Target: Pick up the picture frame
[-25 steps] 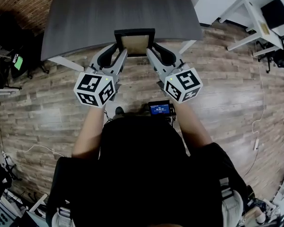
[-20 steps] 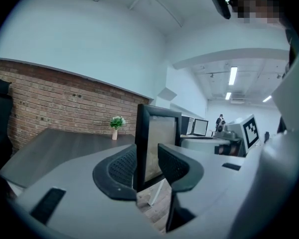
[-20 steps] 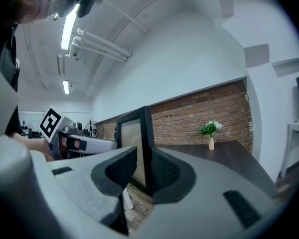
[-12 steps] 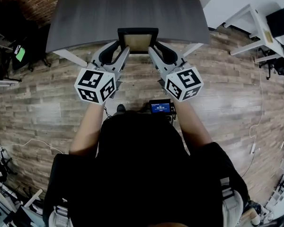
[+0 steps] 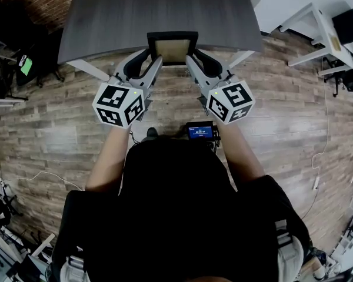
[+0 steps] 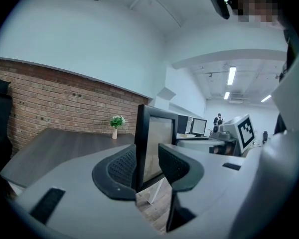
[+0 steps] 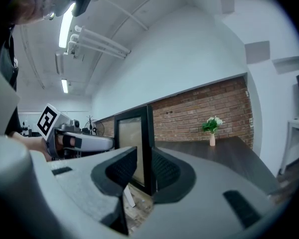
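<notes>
**Item 1. Fingers, left.** The fingers [image 6: 120,167] of my left gripper [image 6: 147,161] are drawn in to a narrow gap. They are clamped on the left upright edge of the picture frame [image 6: 157,133], one ribbed pad on each face.

**Item 2. Fingers, right.** The fingers [image 7: 167,172] of my right gripper [image 7: 142,171] are drawn in the same way. They hold the black border of the picture frame [image 7: 132,133] on its right edge.

**Item 3. Picture frame.** Black border, pale panel. It stands upright between my left gripper [image 5: 155,61] and my right gripper [image 5: 191,62], one on each side of the picture frame [image 5: 172,50]. In the head view it sits at the near edge of the table [image 5: 159,10]. In both gripper views floor boards show under its lower edge. From that I judge it is held in the air, not resting.

**Item 4. Table.** A dark grey top [image 6: 55,143], with nothing on it but item 5.

**Item 5. Small vase with plant** [image 6: 115,126]. It stands at the far side by the brick wall, well apart from the frame, and also shows in the right gripper view [image 7: 212,128].

**Item 6. Step in hand.** Grasp made on both sides and the lift, as I judge it, under way.

**Item 7. Next move.** Both hands need to rise at an even rate with the grip unchanged, so the frame stays level and does not twist or slip.
</notes>
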A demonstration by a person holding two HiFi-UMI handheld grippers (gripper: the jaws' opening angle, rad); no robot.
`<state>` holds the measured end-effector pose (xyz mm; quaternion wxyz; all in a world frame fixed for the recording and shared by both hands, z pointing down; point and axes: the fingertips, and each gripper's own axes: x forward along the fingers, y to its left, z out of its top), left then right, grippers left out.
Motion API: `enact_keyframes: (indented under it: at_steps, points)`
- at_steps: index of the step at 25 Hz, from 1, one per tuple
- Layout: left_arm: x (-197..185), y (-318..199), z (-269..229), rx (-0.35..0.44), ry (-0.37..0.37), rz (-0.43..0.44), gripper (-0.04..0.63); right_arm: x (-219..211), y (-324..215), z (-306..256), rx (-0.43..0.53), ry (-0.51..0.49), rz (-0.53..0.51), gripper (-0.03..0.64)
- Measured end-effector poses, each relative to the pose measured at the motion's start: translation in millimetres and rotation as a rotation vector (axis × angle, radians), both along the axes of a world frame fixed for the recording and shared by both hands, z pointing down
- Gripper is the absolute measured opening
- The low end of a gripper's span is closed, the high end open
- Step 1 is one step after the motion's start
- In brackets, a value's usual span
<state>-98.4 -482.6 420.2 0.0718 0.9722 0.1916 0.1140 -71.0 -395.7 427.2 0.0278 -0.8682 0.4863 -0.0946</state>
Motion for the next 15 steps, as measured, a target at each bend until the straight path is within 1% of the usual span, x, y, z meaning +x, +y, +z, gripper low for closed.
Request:
enact_keyframes:
  at_steps: [8, 15]
  points:
    - [0, 9, 2, 0.009, 0.003, -0.004, 0.12, 1, 9, 3, 0.018, -0.01, 0.0, 0.097]
    - [1, 24, 4, 0.001, -0.013, -0.013, 0.12, 3, 23, 6, 0.025, -0.026, -0.009, 0.097]
